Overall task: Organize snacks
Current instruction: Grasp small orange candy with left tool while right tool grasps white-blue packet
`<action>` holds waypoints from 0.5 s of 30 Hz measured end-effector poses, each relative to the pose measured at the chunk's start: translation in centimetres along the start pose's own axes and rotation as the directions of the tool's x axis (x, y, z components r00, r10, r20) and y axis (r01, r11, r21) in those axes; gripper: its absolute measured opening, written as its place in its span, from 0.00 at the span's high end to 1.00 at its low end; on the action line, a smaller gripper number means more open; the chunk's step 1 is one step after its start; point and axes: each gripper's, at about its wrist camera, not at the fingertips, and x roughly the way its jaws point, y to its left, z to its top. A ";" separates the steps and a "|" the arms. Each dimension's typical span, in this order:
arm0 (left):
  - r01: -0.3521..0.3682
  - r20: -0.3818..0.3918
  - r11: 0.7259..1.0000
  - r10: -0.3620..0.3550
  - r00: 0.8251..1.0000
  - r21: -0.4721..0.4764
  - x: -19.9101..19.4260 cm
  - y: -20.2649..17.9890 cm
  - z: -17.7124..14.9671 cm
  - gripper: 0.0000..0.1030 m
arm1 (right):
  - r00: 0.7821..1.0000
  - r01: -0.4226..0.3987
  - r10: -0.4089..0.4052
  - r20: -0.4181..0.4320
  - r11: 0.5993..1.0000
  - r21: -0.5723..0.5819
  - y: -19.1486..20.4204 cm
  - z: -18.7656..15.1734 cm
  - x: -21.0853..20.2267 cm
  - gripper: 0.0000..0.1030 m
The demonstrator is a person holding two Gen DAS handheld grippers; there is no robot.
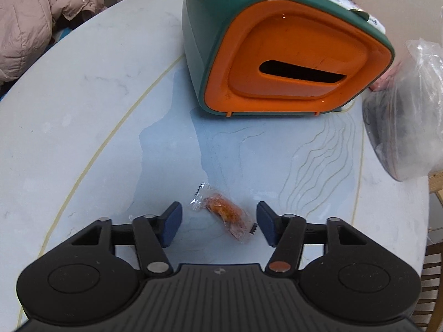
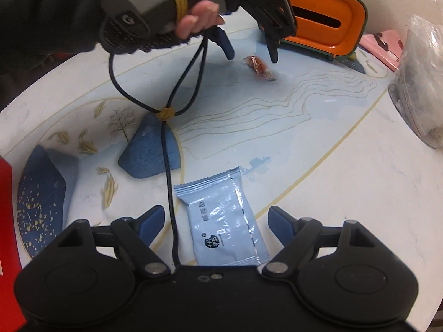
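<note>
Two tongs, left tongs (image 1: 219, 221) open astride one orange candy (image 1: 225, 210); right tongs (image 2: 213, 221) open astride one blue packet (image 2: 224, 221)

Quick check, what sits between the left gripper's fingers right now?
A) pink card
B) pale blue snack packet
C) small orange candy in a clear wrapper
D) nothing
C: the left wrist view shows the orange candy lying on the table between the open fingers of the left gripper, not yet pinched.
</note>
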 end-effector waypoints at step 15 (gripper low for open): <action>0.013 0.000 1.000 -0.013 1.000 -0.003 0.8 -0.2 -0.2 0.74 | 0.999 0.037 -0.037 0.014 0.999 -0.014 -0.5 0.5 0.5 0.22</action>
